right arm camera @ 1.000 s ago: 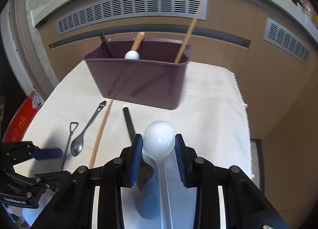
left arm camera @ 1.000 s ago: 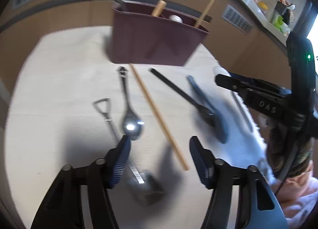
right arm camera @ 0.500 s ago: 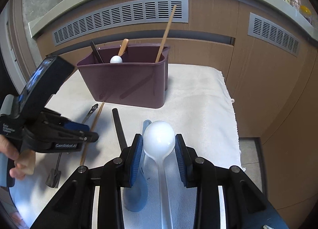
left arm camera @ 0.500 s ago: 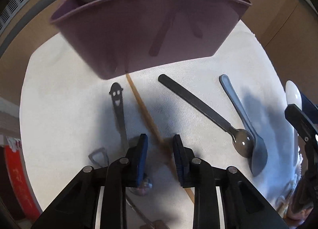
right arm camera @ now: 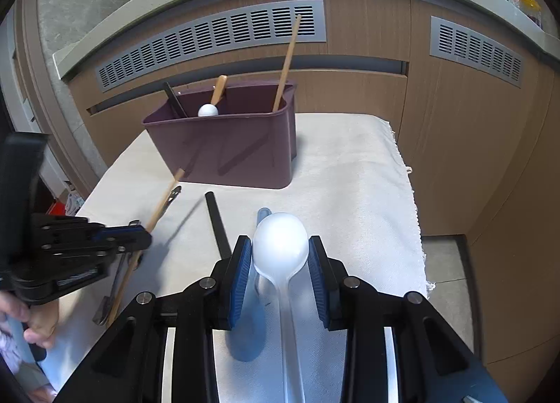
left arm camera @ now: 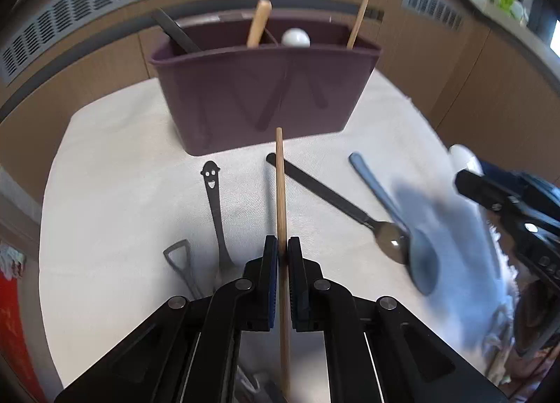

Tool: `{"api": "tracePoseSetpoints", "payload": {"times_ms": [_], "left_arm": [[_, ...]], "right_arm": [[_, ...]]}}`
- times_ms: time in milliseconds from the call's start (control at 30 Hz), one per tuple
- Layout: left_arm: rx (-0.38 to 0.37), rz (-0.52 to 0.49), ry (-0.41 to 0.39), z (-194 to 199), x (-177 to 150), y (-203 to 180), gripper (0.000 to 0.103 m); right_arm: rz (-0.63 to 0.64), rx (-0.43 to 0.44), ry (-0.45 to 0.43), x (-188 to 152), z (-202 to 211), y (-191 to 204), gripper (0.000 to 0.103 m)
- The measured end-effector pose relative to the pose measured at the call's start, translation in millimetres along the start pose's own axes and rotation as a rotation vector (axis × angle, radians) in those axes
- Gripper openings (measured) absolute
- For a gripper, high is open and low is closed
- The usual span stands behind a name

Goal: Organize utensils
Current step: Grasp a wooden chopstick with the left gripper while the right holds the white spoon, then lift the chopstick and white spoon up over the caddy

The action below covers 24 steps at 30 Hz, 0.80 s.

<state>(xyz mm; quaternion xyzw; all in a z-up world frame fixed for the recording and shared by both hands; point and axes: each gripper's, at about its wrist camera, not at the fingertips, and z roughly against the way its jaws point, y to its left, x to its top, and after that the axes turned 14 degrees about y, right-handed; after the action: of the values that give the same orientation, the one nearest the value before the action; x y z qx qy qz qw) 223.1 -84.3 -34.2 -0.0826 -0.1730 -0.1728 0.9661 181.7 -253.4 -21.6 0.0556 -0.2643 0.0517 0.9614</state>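
In the left wrist view the left gripper (left arm camera: 283,252) sits at bottom centre, its jaws having just closed onto a wooden chopstick (left arm camera: 280,186) that runs straight up the frame, its far tip ending just in front of the maroon utensil caddy (left arm camera: 266,102) at upper centre. The caddy holds a black handle, a wooden handle, a white spoon and a second chopstick (leaning at its right end). On the white cloth (left arm camera: 115,165) lie a smiley-handled spoon (left arm camera: 214,203) left of the gripper, a small shovel-handled utensil (left arm camera: 180,263) lower left, a black-handled spoon (left arm camera: 332,200) and a blue spoon (left arm camera: 402,224) to the right.

In the right wrist view the right gripper (right arm camera: 280,256) at lower centre pinches a white plastic spoon (right arm camera: 281,245) by its bowl, pads seemingly touching both sides. The chopstick looks lifted off the cloth at the left edge, though blur makes that uncertain
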Motion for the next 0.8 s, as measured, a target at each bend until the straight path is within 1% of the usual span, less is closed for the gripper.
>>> {"api": "tracePoseSetpoints", "payload": {"times_ms": [67,200,267,333,400,433,500,533,600,633,667,733,800], "left_arm": [[-0.014,0.020,-0.041,14,-11,0,0.006],[-0.029,0.036,-0.170,55,-31,-2,0.006],[-0.008,0.035,-0.249,75,-41,1,0.006],[-0.007,0.034,-0.292,85,-41,7,0.006],[-0.034,0.042,-0.324,101,-43,14,0.006],[-0.045,0.047,-0.338,100,-40,23,0.006],[-0.057,0.051,-0.391,116,-35,24,0.006],[-0.066,0.051,-0.412,125,-35,25,0.006],[-0.078,0.040,-0.501,150,-24,26,0.006],[-0.082,0.034,-0.534,159,-20,27,0.006],[-0.077,0.030,-0.583,173,-13,28,0.006],[-0.058,0.017,-0.655,195,3,28,0.006],[-0.046,0.009,-0.717,213,21,31,0.006]], "right_arm": [[0.010,-0.005,-0.007,-1,4,4,0.030],[0.028,0.003,-0.028,-4,16,13,0.030],[0.035,0.008,-0.039,-4,23,17,0.030],[0.042,0.014,-0.057,-1,33,22,0.030],[0.046,0.018,-0.083,3,44,24,0.030],[0.044,0.024,-0.100,7,51,25,0.030],[0.046,0.038,-0.149,19,69,27,0.030],[0.049,0.034,-0.188,27,80,28,0.030],[0.058,0.016,-0.294,49,106,31,0.030],[0.063,0.013,-0.345,61,120,33,0.030],[0.069,0.016,-0.380,69,130,35,0.030],[0.087,0.038,-0.457,93,149,39,0.030],[0.082,0.039,-0.503,111,156,41,0.030]]}}
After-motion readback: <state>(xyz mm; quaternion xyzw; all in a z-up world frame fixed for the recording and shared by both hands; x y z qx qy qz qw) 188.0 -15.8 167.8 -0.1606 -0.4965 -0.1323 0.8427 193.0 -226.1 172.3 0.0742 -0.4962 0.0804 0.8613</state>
